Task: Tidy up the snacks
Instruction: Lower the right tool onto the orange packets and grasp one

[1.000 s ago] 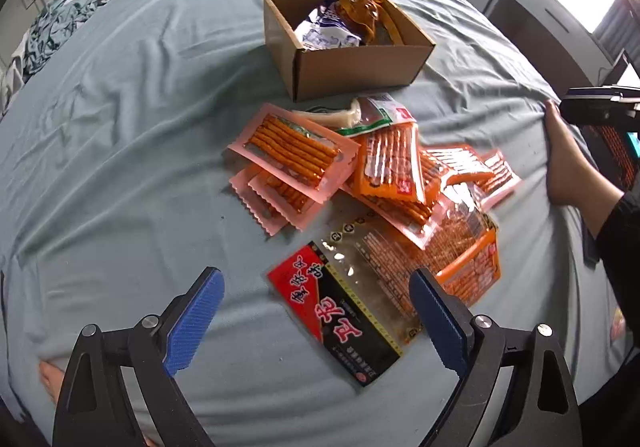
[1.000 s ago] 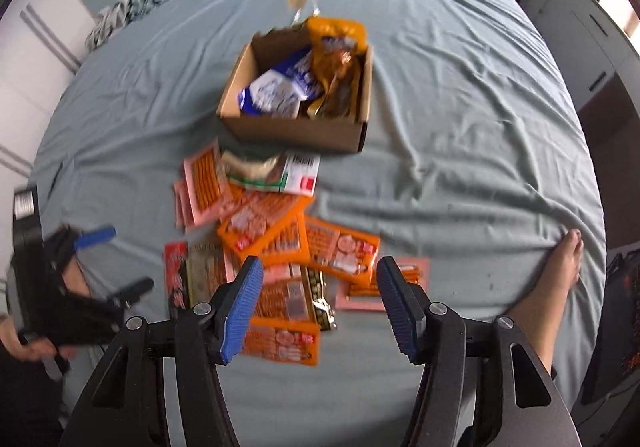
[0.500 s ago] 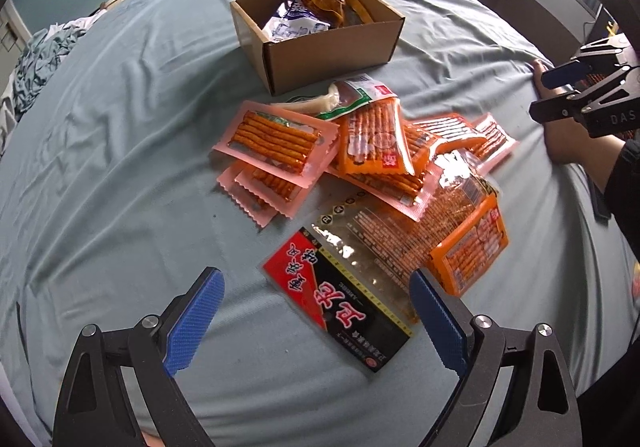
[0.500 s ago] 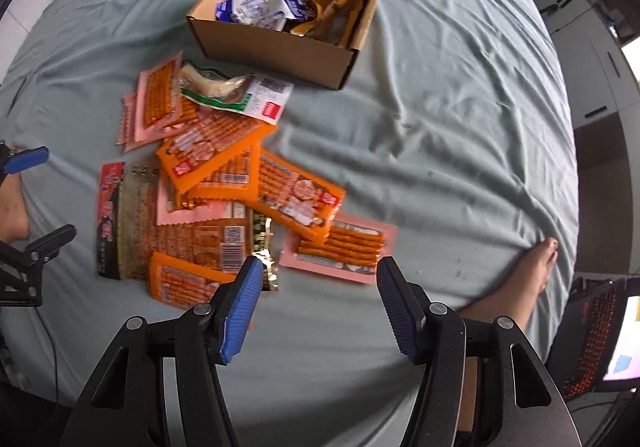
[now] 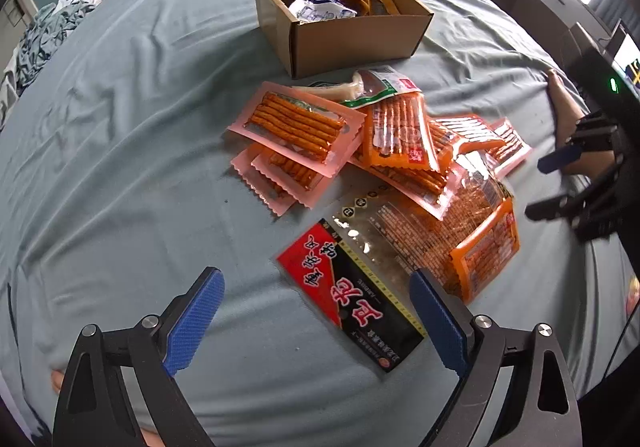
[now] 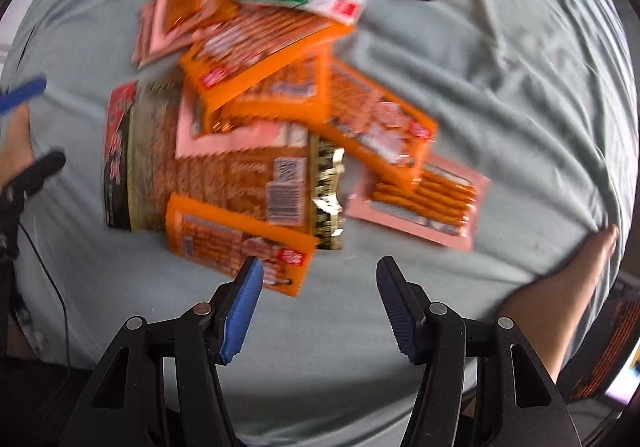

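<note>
Left wrist view shows a bed covered by a grey-blue sheet (image 5: 120, 127), with a cardboard box (image 5: 352, 39) toward its far edge already holding a few snack bags, and a loose heap of snack packets (image 5: 380, 167) spread across the middle of the bed, just in front of the box. The left gripper (image 5: 316, 323) hangs over the near end of the heap, its fingers spread wide and empty on either side of a red-and-black packet (image 5: 352, 287) that lies flat on the sheet. The right gripper (image 6: 318, 307) points down at the side of the heap nearest the person, fingers about half apart with nothing between them; its left finger sits just over the corner of an orange packet (image 6: 240, 243), though the blur hides whether they touch. The step in hand looks like reaching for the first pick. The next move likely calls for lowering onto one packet's edge, pinching the thin film cleanly, then carrying it to the box.
</note>
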